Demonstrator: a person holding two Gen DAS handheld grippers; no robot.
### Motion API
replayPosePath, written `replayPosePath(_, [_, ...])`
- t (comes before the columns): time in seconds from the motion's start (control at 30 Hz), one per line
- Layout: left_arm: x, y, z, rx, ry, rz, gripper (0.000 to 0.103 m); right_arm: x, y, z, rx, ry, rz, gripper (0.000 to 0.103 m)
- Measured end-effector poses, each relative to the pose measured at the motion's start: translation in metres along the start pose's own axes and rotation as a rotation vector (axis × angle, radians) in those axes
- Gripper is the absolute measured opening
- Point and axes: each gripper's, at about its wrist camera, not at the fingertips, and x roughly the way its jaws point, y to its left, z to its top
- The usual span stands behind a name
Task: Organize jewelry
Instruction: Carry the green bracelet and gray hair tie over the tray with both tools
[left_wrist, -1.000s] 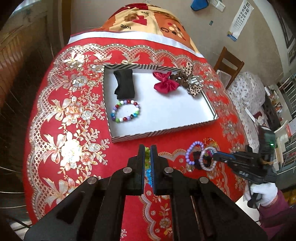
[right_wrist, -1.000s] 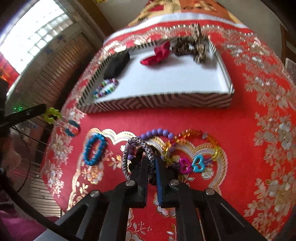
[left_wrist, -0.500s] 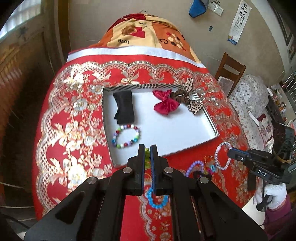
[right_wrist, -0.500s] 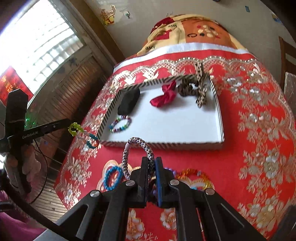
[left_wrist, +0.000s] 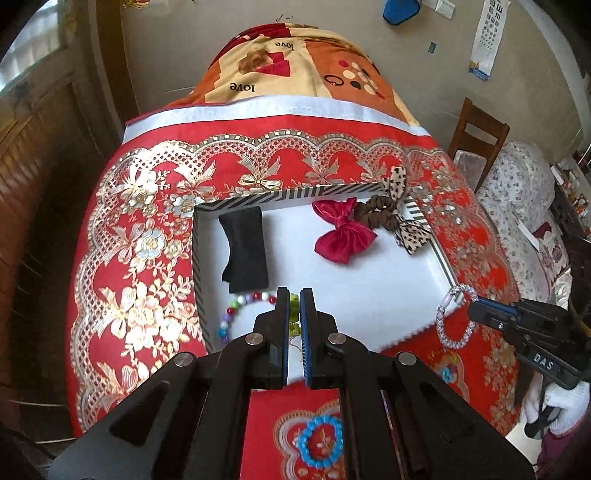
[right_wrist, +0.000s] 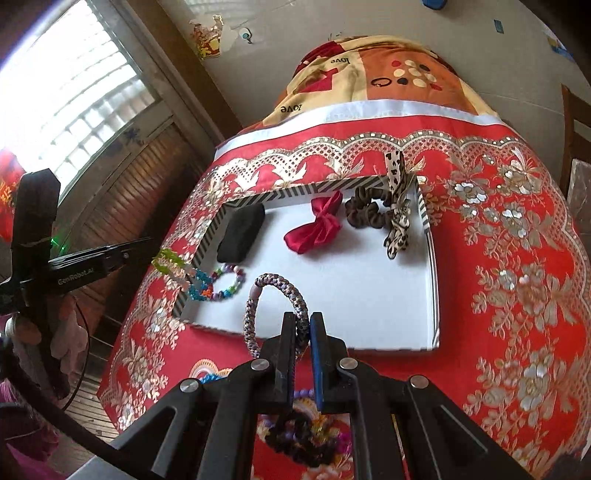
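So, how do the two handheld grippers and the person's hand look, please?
Both grippers are black, with angular linkage arms joined by silver round pins, and two flat fingers lined in blue. The right gripper carries white letters "DAS" on its body; the left gripper reads "GenRobot.AI" and shows a small green light behind. The hand on the right handle wears a white glove and a dark purple sleeve.

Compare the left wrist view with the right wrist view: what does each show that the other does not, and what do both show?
Only the left wrist view shows the blue bead bracelet lying on the red tablecloth.

Only the right wrist view shows the bright window.

Both show the white tray with the red bow, and the braided bracelet held in the right gripper, whose jaws are shut on it.
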Motion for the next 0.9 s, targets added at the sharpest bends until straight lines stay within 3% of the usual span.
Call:
replayPosePath(0.43, [0.062, -0.009, 0.042, -0.039, 0.070, -0.085, 0.004, 0.051, -0.021, 0.019, 0.018, 0.073, -0.007, 0.007])
replayPosePath(0.9, [0.145, 0.025, 0.076, -0.169, 0.136, -0.019, 0.004, 0.114, -0.051, 0.049, 0.079, 0.120, -0.041, 0.007])
